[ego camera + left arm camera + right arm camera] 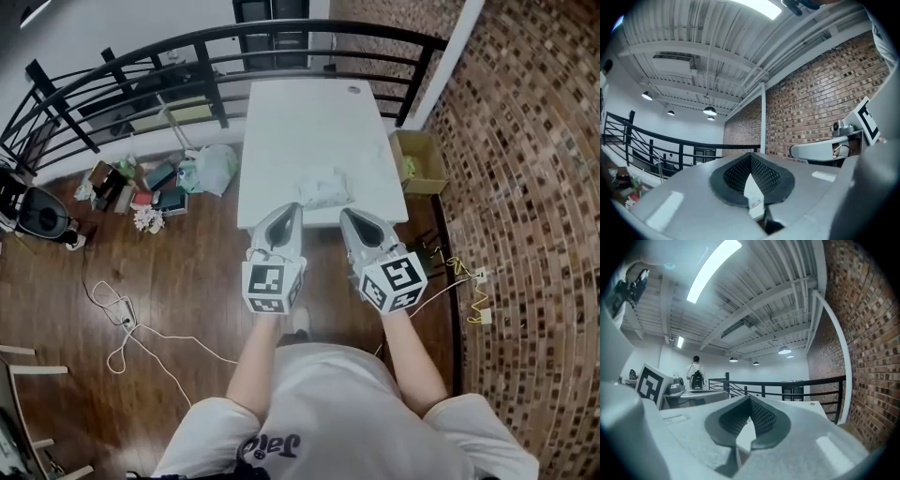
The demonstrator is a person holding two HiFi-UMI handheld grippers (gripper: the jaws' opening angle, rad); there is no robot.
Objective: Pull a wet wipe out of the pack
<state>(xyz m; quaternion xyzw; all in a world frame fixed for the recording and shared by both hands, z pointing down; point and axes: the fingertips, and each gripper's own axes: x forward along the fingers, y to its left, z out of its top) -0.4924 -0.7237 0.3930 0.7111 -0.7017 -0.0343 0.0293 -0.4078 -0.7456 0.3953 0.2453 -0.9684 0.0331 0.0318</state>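
Looking down in the head view, the pack (323, 188) lies crumpled on the table (309, 122) near its front edge, just past the tips of the left gripper (297, 207) and the right gripper (346, 215). A box (420, 137) beside the table holds something greenish. In the left gripper view the jaws are pressed together, with a white patch showing in the gap below their tips. In the right gripper view the jaws are likewise pressed together, pinching nothing.
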